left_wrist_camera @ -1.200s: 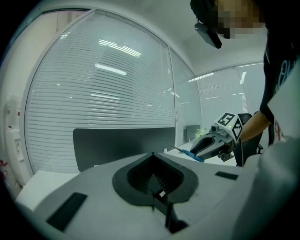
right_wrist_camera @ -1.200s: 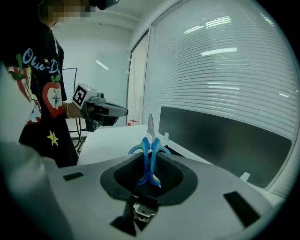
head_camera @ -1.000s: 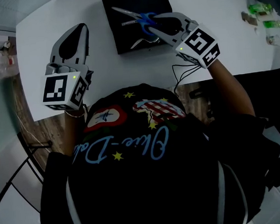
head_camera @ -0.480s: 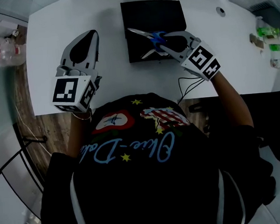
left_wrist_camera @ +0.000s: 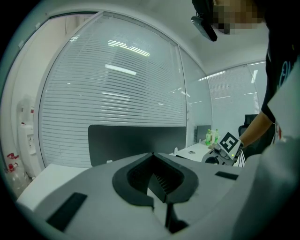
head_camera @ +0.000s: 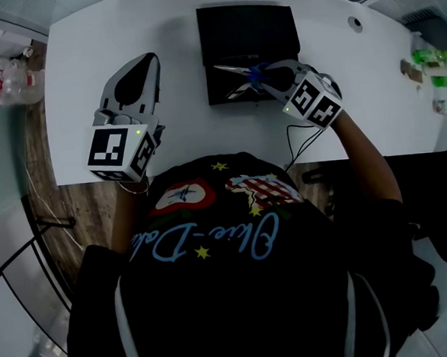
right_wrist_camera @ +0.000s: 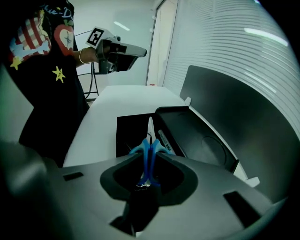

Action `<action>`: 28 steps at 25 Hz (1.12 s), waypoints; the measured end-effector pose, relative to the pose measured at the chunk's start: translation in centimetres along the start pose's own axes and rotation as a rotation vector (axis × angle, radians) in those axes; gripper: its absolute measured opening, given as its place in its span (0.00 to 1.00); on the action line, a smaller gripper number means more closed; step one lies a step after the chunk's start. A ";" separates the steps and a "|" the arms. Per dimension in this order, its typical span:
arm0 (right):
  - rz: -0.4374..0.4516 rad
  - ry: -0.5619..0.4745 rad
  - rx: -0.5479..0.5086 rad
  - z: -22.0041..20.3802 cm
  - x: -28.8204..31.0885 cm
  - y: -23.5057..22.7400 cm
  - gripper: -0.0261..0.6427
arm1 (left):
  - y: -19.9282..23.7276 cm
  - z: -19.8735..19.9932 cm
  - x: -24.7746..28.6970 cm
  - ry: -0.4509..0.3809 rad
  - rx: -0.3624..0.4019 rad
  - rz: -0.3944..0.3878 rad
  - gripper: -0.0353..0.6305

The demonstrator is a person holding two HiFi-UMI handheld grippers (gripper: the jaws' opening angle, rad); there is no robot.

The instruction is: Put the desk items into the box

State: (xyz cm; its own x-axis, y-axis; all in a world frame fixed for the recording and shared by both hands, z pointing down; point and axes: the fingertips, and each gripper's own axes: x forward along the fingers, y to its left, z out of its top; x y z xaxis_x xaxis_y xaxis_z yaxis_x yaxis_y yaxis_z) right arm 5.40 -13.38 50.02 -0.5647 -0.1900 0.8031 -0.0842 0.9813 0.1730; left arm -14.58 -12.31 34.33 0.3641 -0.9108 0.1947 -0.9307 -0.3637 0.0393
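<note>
A pair of blue-handled scissors (head_camera: 248, 74) hangs with its blades spread over the near part of the open black box (head_camera: 247, 29). My right gripper (head_camera: 268, 75) is shut on the handles. In the right gripper view the scissors (right_wrist_camera: 149, 151) stand on edge between the jaws of the right gripper (right_wrist_camera: 150, 157), blades pointing down at the box (right_wrist_camera: 132, 131). A slim pen-like item (right_wrist_camera: 165, 140) lies in the box. My left gripper (head_camera: 149, 59) hovers over the left of the white table (head_camera: 84, 46), jaws together and empty; it also shows as the left gripper (right_wrist_camera: 125, 50).
Green bottles (head_camera: 420, 14) and small items stand at the table's far right. A round cable hole (head_camera: 356, 23) lies right of the box. A thin cable (head_camera: 296, 140) hangs off the near edge. A dark partition (left_wrist_camera: 136, 139) runs along the table's back.
My right gripper has sunk toward the box with the scissors and has rolled. The left gripper has hardly moved.
</note>
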 end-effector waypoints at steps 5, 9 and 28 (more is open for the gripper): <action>0.013 0.026 -0.012 -0.2 0.6 0.3 0.18 | 0.0 0.0 0.1 -0.003 -0.010 0.001 0.06; -0.007 0.060 -0.038 -0.4 0.9 0.2 0.18 | 0.3 0.0 -0.1 -0.004 -0.008 0.006 0.06; -0.158 -0.106 0.143 1.1 -1.5 -1.6 0.05 | -0.3 0.0 -0.1 0.002 0.011 -0.018 0.06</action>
State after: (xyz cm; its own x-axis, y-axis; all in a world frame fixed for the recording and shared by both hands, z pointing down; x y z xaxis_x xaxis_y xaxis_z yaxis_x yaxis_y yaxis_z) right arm 5.51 -14.62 47.91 -0.6174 -0.3444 0.7073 -0.2896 0.9354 0.2026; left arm -14.38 -12.09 34.27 0.3810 -0.9036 0.1957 -0.9234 -0.3825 0.0317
